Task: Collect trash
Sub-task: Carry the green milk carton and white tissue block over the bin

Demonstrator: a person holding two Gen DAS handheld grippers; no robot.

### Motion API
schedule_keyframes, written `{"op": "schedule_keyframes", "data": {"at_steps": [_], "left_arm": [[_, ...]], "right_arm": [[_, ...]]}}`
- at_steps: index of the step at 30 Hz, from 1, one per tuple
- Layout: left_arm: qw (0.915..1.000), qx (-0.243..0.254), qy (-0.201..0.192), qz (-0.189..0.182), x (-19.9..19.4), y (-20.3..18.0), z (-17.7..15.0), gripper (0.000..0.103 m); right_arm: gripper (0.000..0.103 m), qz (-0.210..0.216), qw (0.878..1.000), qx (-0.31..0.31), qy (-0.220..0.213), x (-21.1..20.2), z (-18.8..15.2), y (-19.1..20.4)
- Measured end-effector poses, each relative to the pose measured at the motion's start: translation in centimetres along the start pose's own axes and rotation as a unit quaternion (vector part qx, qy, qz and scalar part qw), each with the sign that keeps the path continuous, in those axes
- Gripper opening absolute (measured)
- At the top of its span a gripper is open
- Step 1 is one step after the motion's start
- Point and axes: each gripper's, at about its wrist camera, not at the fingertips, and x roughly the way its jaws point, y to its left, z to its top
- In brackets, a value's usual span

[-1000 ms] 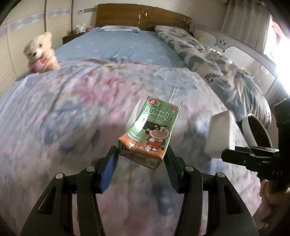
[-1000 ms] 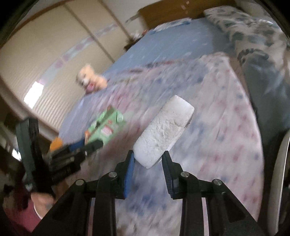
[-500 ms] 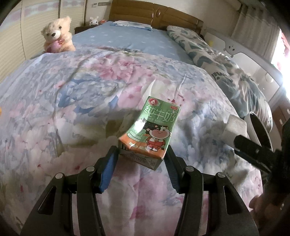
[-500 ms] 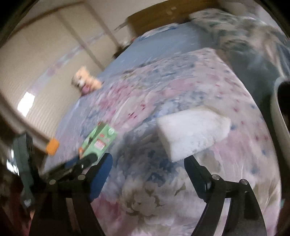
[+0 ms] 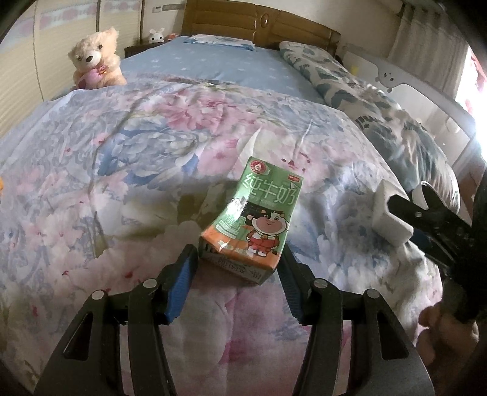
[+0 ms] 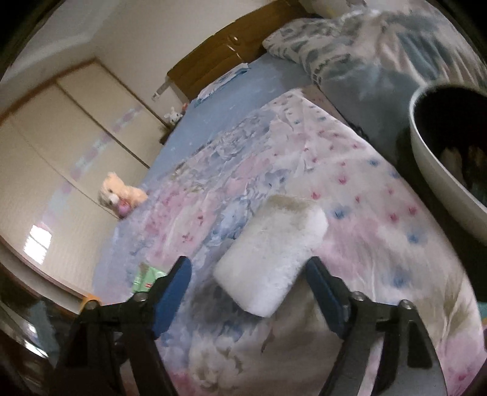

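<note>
A green and orange milk carton (image 5: 258, 222) is held at its near end between the blue pads of my left gripper (image 5: 239, 262), just above the floral quilt (image 5: 127, 158). My left gripper is shut on it. A white foam block (image 6: 271, 252) lies on the quilt between the wide-open fingers of my right gripper (image 6: 248, 284), touching neither pad. The block (image 5: 391, 217) and the right gripper also show at the right of the left wrist view. The carton (image 6: 147, 275) shows small at the left of the right wrist view.
A white bin with a dark inside (image 6: 441, 170) stands beside the bed at the right. A teddy bear (image 5: 94, 61) sits at the far left of the bed. A patterned duvet (image 5: 380, 106) lies along the right side. A wooden headboard (image 5: 261, 21) is at the back.
My right gripper opened and let go of the foam block, which now lies on the quilt. My left gripper still holds the milk carton and has barely moved.
</note>
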Motion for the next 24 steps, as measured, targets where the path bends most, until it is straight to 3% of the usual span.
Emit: {"op": "schedule_keyframes", "data": {"at_steps": [7, 9, 16, 17, 19, 24], "left_arm": [[0.9999, 0.005, -0.01, 0.01, -0.6, 0.5, 0.2, 0.068], [0.9998, 0.009, -0.013, 0.01, -0.6, 0.4, 0.4, 0.07], [0.999, 0.04, -0.008, 0.015, 0.4, -0.8, 0.9, 0.076], [0.9988, 0.045, -0.01, 0.019, 0.5, -1.0, 0.9, 0.075], [0.9979, 0.059, -0.008, 0.025, 0.8, -1.6, 0.9, 0.054], [0.9968, 0.076, -0.018, 0.018, 0.0, -2.7, 0.6, 0.054]], "right_arm": [[0.073, -0.06, 0.994, -0.09, 0.013, 0.9, -0.4, 1.8], [0.062, -0.076, 0.991, -0.109, 0.017, 0.8, -0.5, 1.9], [0.058, -0.051, 0.992, -0.116, 0.023, -0.8, -1.2, 1.1], [0.058, -0.048, 0.992, -0.115, 0.023, -1.0, -1.4, 0.9], [0.058, -0.044, 0.993, -0.109, 0.023, -1.5, -1.7, 0.5], [0.059, -0.034, 0.994, -0.098, 0.019, -2.5, -2.2, 0.2]]}}
